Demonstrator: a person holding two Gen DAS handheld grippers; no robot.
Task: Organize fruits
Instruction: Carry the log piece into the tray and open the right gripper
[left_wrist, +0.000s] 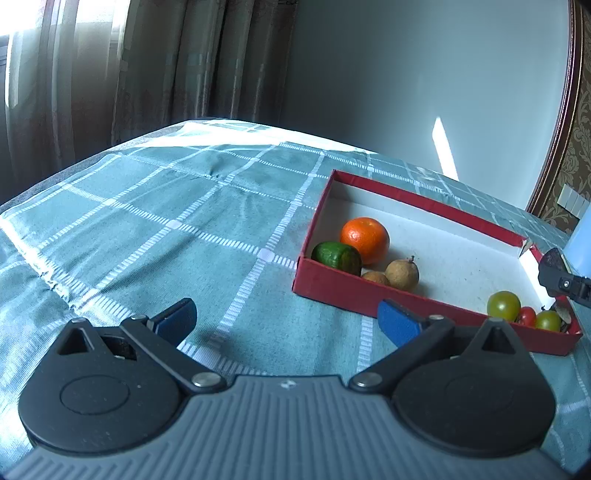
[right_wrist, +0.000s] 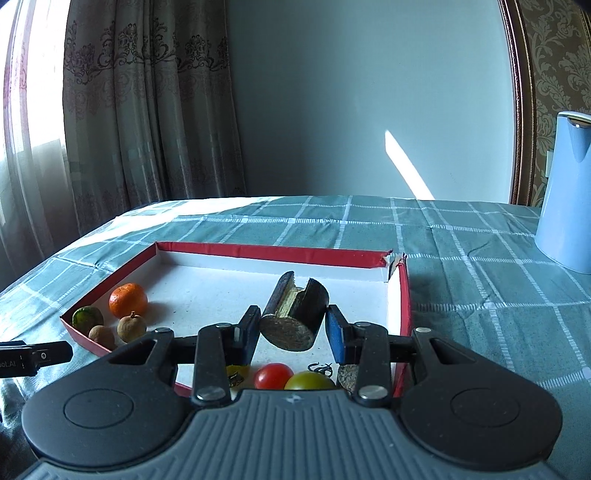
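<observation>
A red box with a white floor (left_wrist: 443, 258) (right_wrist: 221, 291) lies on the checked cloth. At its left end lie an orange (left_wrist: 365, 240) (right_wrist: 127, 300), a green fruit piece (left_wrist: 336, 257) (right_wrist: 86, 319) and two brown round fruits (left_wrist: 402, 274) (right_wrist: 131, 327). At its right end lie green and red tomatoes (left_wrist: 503, 305) (right_wrist: 273, 375). My right gripper (right_wrist: 291, 328) is shut on a dark sugarcane piece (right_wrist: 295, 314) above the box's right half. My left gripper (left_wrist: 286, 319) is open and empty over the cloth, left of the box.
A pale blue kettle (right_wrist: 565, 195) stands on the table to the right of the box. The table's far edge meets a grey wall, with curtains (right_wrist: 147, 110) at the left. The box's far right corner (right_wrist: 393, 262) is torn.
</observation>
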